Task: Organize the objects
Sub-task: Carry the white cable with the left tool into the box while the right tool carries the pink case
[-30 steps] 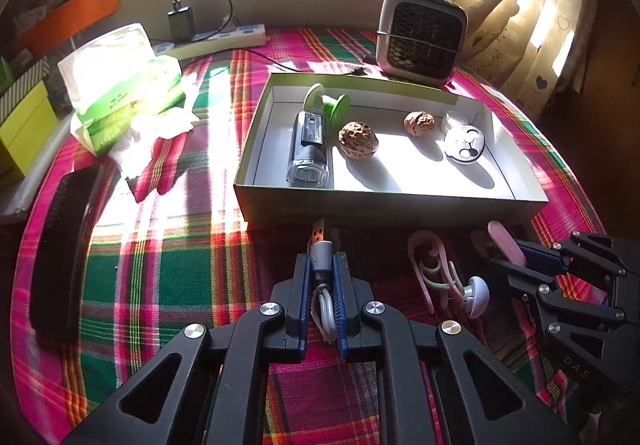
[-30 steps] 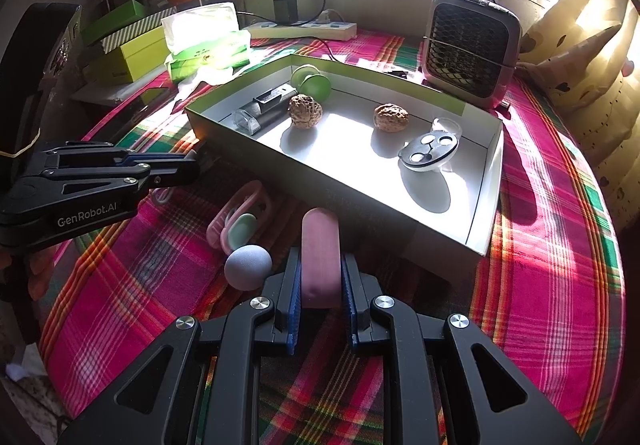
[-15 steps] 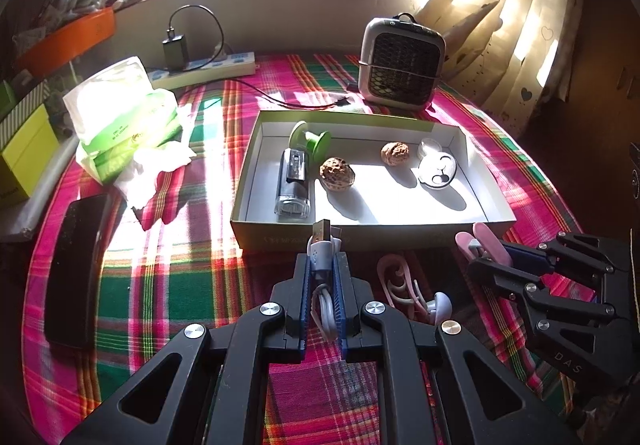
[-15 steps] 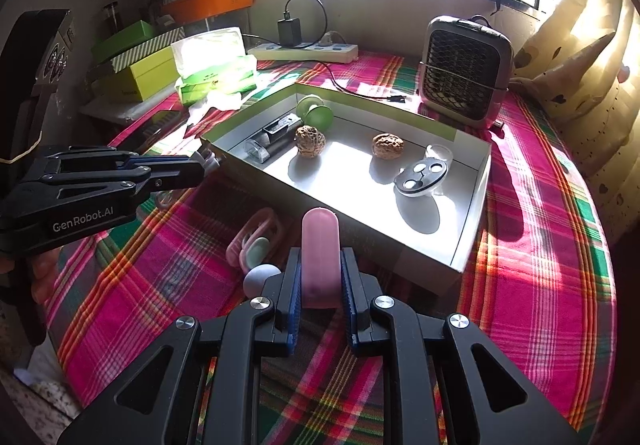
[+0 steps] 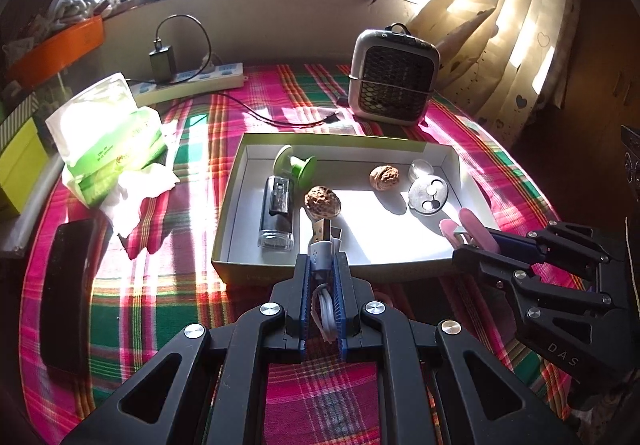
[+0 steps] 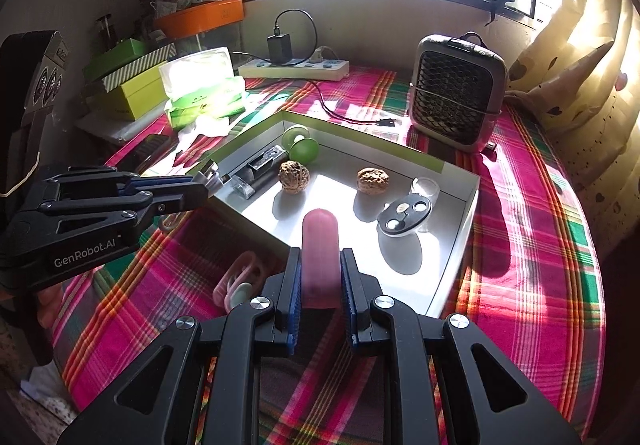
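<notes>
I see the white USB cable [image 5: 323,261] pinched between the blue pads of my left gripper [image 5: 322,265], its long axis running straight ahead along the fingers, the metal plug end pointing forward over the near wall of the open box [image 5: 256,275]. A loop of its cord hangs back between the fingers toward me. My right gripper [image 6: 320,277] is clamped on a pink oblong piece [image 6: 320,253], also lying lengthwise along the fingers, rounded end pointing forward above the near corner of the box. From the left wrist view that pink piece [image 5: 474,231] pokes out of the right gripper off to my right, slanting up and away over the box's right end. Ahead of the left gripper, inside the box, a dark walnut [image 5: 322,201] sits just past the plug, with a black-and-clear device [image 5: 277,217] to its left lying front to back, and a green spool [image 5: 294,165] beyond that. A second walnut [image 5: 384,177] lies farther ahead and right, near a round grey disc [image 5: 429,197] with small cells on it. Below and left of the right gripper, a pink earphone-like item [image 6: 236,281] lies on the plaid cloth [image 6: 540,245] outside the box. Farther off stand a small heater [image 5: 393,79] ahead right and a green tissue pack [image 5: 110,137] ahead left.
</notes>
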Demonstrator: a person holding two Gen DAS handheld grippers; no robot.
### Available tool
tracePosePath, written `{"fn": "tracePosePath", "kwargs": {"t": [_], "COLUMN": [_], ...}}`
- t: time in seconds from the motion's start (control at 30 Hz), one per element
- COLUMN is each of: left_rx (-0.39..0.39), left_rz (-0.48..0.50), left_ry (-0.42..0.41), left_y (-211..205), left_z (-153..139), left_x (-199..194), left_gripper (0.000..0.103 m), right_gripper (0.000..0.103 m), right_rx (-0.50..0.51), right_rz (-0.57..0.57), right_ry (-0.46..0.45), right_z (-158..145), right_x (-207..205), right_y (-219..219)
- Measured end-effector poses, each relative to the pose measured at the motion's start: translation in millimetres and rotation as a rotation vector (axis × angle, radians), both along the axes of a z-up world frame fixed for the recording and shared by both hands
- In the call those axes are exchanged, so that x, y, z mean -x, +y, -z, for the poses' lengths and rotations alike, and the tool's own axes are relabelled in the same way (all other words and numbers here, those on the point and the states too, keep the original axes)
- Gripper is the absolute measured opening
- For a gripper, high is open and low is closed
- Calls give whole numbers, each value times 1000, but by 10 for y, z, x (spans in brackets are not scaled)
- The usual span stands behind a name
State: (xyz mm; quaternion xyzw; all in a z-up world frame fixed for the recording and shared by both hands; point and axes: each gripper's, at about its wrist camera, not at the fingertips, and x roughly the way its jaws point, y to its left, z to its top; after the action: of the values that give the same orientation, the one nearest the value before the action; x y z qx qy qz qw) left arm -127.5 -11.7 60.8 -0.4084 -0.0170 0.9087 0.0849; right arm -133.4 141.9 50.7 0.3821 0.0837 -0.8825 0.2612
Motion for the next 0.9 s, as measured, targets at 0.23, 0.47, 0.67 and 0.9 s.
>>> {"fn": "tracePosePath", "kwargs": {"t": [0.23, 0.47, 0.67, 0.9], "left_rx": [-11, -16, -19, -22], "left_rz": [-3, -7, -8, -15], "left_ry": [-18, -44, -52, -63], "left_y": [33, 59, 61, 63], "left_z": [64, 149, 198, 249], "left_x": [199, 340, 436, 514], "left_gripper": [9, 9, 9, 9], "right_gripper": [19, 19, 19, 19], "right_rx": [2, 5, -9, -27], "right_rz": [4, 12, 4, -15], "right_ry": [-10, -33, -45, -61], "right_z": [-26, -2, 38, 76], "right_x": [274, 569, 759, 949], "right_y": [-62, -113, -223, -353]}}
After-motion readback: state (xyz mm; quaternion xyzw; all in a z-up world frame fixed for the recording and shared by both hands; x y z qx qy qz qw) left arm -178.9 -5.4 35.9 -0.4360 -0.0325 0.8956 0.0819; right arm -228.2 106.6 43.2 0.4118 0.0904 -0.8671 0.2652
